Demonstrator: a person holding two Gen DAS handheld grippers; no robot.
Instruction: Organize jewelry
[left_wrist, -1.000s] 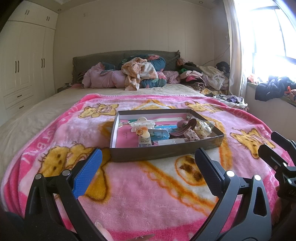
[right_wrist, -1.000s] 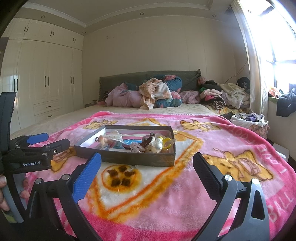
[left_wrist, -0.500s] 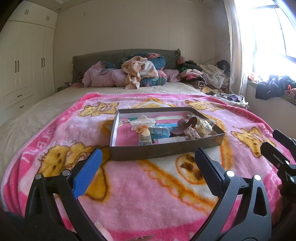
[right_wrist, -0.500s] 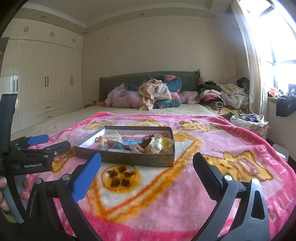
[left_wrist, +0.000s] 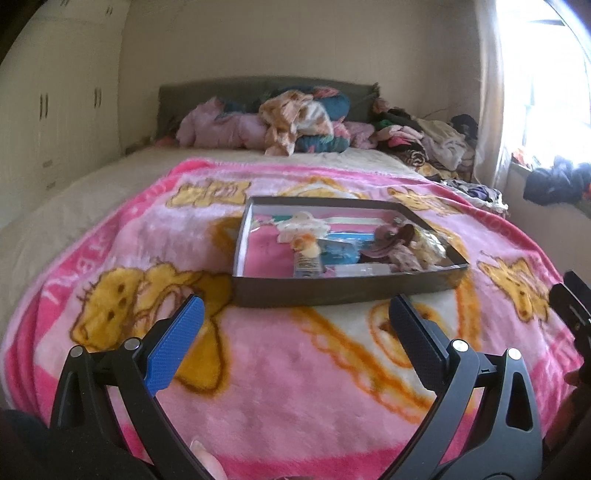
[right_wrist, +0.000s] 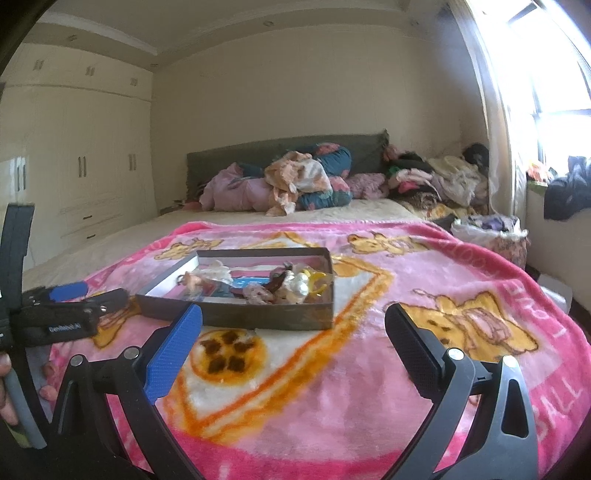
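Observation:
A shallow dark box (left_wrist: 332, 293) (right_wrist: 258, 317) with a pink inside sits on the pink bear blanket (left_wrist: 295, 369) (right_wrist: 369, 369) in the middle of the bed. It holds a jumble of hair clips and jewelry: a white claw clip (left_wrist: 303, 223), a brown clip (left_wrist: 391, 240), a small tube (left_wrist: 308, 264), pale pieces (right_wrist: 299, 284). My left gripper (left_wrist: 295, 332) is open and empty, just short of the box's near wall. My right gripper (right_wrist: 293, 336) is open and empty, near the box's right front corner. The left gripper also shows in the right wrist view (right_wrist: 66, 317).
Piled clothes and pillows (left_wrist: 295, 122) lie at the headboard. More clothes (left_wrist: 436, 144) heap at the bed's right side. A white wardrobe (right_wrist: 74, 166) lines the left wall. A bright window (right_wrist: 554, 74) and a sill with dark clothing (right_wrist: 569, 192) are on the right.
Both grippers have moved slightly forward toward the box and tilted down a little. The jaws stay open. Nothing in the box has moved.

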